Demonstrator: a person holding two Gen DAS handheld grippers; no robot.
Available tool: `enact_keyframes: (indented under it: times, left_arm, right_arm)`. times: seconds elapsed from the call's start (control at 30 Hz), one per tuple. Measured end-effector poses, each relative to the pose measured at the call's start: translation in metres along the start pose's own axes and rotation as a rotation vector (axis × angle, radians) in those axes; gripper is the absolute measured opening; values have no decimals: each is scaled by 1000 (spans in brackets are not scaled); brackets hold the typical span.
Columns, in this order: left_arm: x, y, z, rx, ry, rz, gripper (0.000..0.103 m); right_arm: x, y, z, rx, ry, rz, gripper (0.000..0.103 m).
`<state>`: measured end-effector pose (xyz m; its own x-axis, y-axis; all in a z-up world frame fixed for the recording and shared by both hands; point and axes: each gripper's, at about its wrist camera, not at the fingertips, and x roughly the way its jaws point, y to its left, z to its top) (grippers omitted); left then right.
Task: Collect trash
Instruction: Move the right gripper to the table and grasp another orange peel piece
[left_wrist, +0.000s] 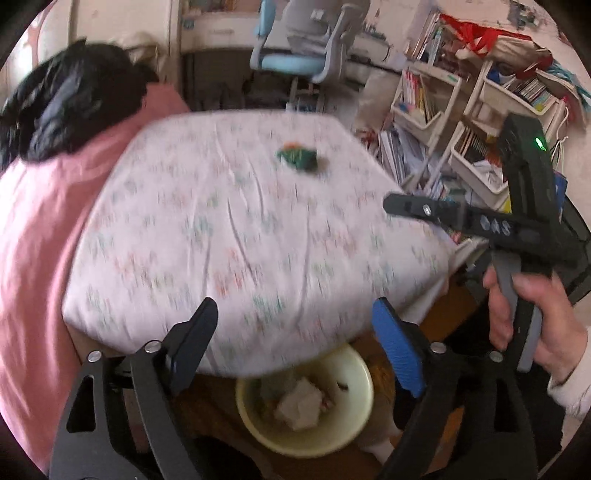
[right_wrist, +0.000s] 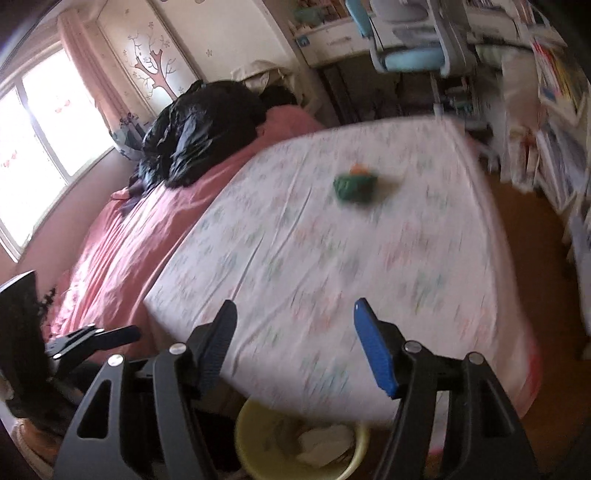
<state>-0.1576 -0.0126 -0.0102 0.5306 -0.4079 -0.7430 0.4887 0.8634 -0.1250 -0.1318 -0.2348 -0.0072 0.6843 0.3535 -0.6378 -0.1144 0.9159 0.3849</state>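
Left tongs (left_wrist: 295, 332) are spread wide, nothing between the black finger and the blue one, hanging over the near edge of the bed (left_wrist: 258, 229). Right below them, on the floor against the bed's edge, sits the pale yellow bin (left_wrist: 354, 424) with white crumpled paper (left_wrist: 299, 404) lying inside it. Right tongs (right_wrist: 295, 343) are parted too, empty, also poised over the near part of the mattress, and the same bin shows under them at the bottom of that view. From the left camera you can see the right tongs' black frame off to the right, gripped by a hand (left_wrist: 535, 317) with a pale cuff at the wrist.

Out ahead, well apart from both pairs of tongs, a green crumpled wrapper (right_wrist: 354, 186) with a touch of orange lies alone on the white patterned sheet, towards the far end of the bed and a little right of centre. The sheet between tongs and wrapper is bare. To the left, a pink blanket (right_wrist: 122, 258) runs alongside with a black bag (right_wrist: 199, 140) heaped on it near the window. To the right the mattress edge drops to wooden floor (right_wrist: 535, 295), then crowded bookshelves (left_wrist: 461, 122). Beyond the far edge stands a blue chair (left_wrist: 295, 55). Both views are blurred.
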Motion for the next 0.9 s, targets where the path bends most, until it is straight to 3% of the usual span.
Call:
enact_keyframes:
  times: [0.13,0.3,0.53,0.63,0.77,0.9]
  left_arm:
    - [14,11,36,-11,-38,0,87]
    - [52,27,68,-87,-24,-32,87]
    - [95,53,83,-173,21,-65,87]
    - [105,61,86,-192,39,-76,87]
    - [111,67,93,-197,35,-80,87]
    - [116,70,99,-214,35,-86,87]
  right_arm:
    - [21,-15,55,-84,-33,-73,61]
    - [90,-48,110,-137,37,-174,37]
    - [158,-76,121,-149,142,-177,30]
    - [165,-80,128,-137,133,-142,30]
    - [179,-72,126,-141,217,-76,31]
    - [178,-64,122,-172,248,-81,25]
